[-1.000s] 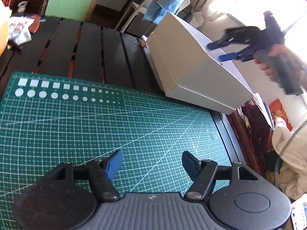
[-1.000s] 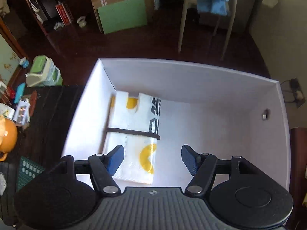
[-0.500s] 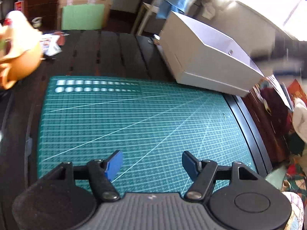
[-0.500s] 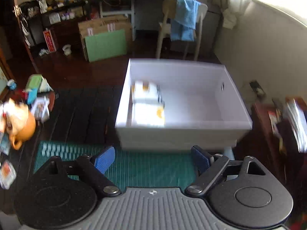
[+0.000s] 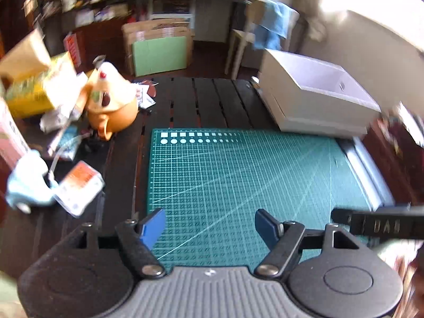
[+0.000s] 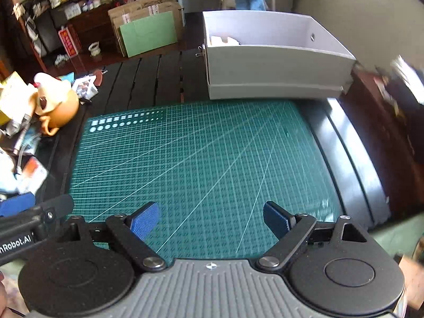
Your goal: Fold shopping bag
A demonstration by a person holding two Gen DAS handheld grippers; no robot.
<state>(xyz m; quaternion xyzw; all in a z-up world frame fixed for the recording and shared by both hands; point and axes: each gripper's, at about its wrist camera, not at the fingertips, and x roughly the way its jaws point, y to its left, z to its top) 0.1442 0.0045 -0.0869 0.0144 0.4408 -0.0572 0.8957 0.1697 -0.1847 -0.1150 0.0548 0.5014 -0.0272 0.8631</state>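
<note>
The folded shopping bag [image 6: 222,40], white, lies inside the white box [image 6: 275,66] at its left end; only its top edge shows over the wall. In the left wrist view the box [image 5: 318,100] hides it. My left gripper [image 5: 209,222] hangs over the near part of the green cutting mat [image 5: 238,172], its jaws opening with nothing between them. My right gripper [image 6: 210,214] is open and empty above the same mat [image 6: 198,159]. One blue left finger [image 6: 16,204] shows at the right wrist view's left edge.
An orange teapot with a chicken lid [image 5: 111,106] and loose packets [image 5: 76,188] crowd the dark slatted table [image 5: 206,100] left of the mat. The table's edge [image 6: 352,164] runs along the mat's right side. A chair with blue cloth [image 5: 273,29] stands behind.
The right gripper has pulled out of the box and back over the mat, leaving the bag inside. The left gripper has backed away and risen. Both pairs of jaws stand a little wider.
</note>
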